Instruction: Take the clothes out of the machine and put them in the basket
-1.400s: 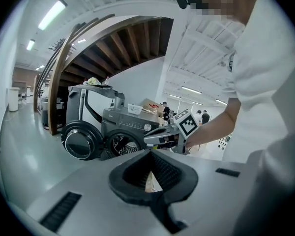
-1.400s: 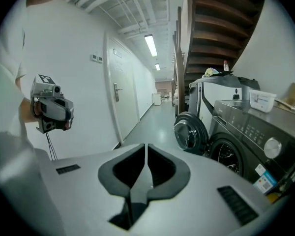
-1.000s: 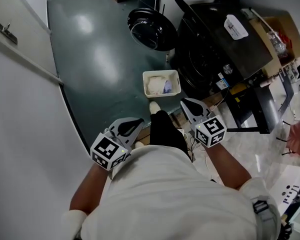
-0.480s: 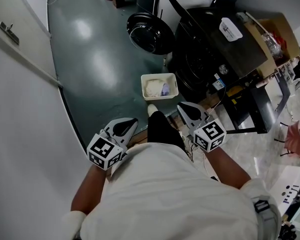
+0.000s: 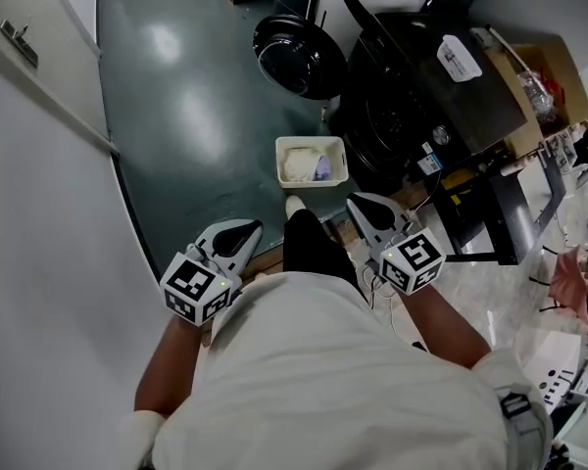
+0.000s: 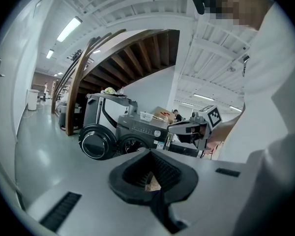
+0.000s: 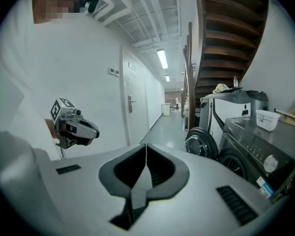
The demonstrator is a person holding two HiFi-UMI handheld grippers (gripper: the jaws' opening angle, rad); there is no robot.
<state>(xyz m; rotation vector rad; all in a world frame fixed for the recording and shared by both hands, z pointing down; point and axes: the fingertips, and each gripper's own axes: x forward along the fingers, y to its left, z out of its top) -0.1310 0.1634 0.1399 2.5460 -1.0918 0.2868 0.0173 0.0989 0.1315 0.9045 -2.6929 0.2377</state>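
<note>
Hovering: left tool [image 5: 247, 229], right tool [image 5: 358, 204] closed, empty | basket [image 5: 280, 161] near machine [image 5: 402, 106], floor [image 5: 196, 116] leftward

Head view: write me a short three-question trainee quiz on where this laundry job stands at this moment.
1. True or false: the basket on the floor already holds clothes.
2. The door of the washing machine is: A) swung open; B) shut; C) lying inside the basket.
3. Fill in: the left gripper and the right gripper are both ____, with nothing between their jaws.

Key: 1 true; 2 A; 3 shut.
</note>
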